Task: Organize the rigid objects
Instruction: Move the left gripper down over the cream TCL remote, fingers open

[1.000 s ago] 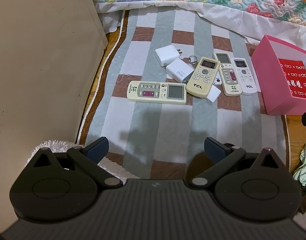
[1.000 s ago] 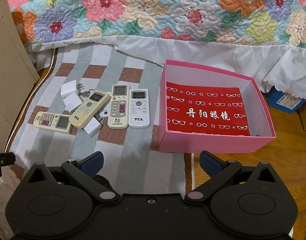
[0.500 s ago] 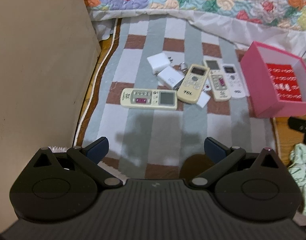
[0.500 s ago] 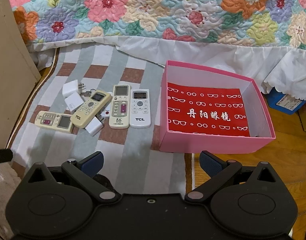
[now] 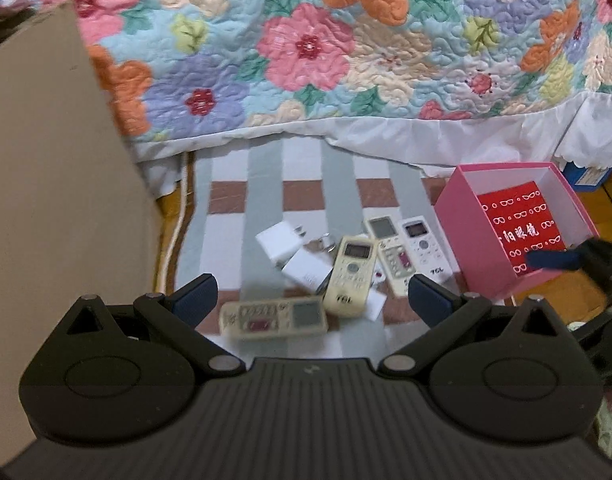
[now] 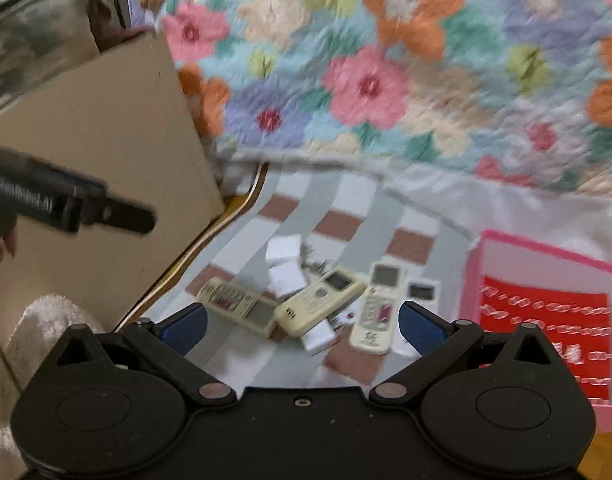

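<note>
Quilted bedspread [image 5: 346,60], glossy plastic remotes [image 5: 350,276]

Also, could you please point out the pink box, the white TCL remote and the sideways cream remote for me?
pink box [image 5: 472,236]: left wrist view, outer side wall.
white TCL remote [image 5: 425,246]: left wrist view, button area.
sideways cream remote [image 5: 272,317]: left wrist view, middle of its face.

Counted on the striped mat [image 5: 266,208]: four remotes [image 5: 349,276] [image 5: 273,317] [image 5: 391,254] [image 5: 425,246], two white chargers [image 5: 280,240] [image 5: 308,270], one key ring [image 5: 324,242]; beside them, one pink box [image 5: 482,248].
</note>
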Action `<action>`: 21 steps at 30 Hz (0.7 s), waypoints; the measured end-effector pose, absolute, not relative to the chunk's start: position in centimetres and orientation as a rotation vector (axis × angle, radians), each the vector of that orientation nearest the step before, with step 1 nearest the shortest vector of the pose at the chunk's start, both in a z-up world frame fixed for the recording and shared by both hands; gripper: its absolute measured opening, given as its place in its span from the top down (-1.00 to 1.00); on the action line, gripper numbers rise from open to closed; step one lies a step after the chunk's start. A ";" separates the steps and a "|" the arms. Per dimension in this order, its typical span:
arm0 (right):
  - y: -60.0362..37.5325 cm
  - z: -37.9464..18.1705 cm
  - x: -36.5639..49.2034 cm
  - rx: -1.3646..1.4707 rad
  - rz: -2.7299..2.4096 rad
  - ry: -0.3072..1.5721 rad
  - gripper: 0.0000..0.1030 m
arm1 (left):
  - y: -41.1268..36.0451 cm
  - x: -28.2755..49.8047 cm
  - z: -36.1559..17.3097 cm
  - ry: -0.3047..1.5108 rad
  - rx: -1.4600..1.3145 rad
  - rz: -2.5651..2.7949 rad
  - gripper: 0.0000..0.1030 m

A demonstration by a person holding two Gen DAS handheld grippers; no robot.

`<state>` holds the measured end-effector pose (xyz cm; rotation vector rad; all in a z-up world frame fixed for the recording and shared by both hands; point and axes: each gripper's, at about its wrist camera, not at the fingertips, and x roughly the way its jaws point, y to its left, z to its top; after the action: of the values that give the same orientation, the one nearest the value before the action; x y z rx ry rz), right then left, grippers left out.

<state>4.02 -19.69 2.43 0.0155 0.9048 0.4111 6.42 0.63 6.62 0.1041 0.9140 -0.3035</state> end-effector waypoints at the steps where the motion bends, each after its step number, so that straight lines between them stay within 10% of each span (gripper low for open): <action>1: -19.4 1.6 4.8 0.025 0.424 0.925 -1.00 | 0.2 7.4 6.1 0.914 0.109 -0.313 -1.00; 21: -17.4 -13.5 11.1 0.353 0.369 1.096 -0.17 | -2.1 17.7 -12.4 1.229 -0.145 -0.384 -0.51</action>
<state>11.14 -17.44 -13.50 0.3533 1.0956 0.3686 17.67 -2.13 -12.39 -0.1452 1.2293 -0.3844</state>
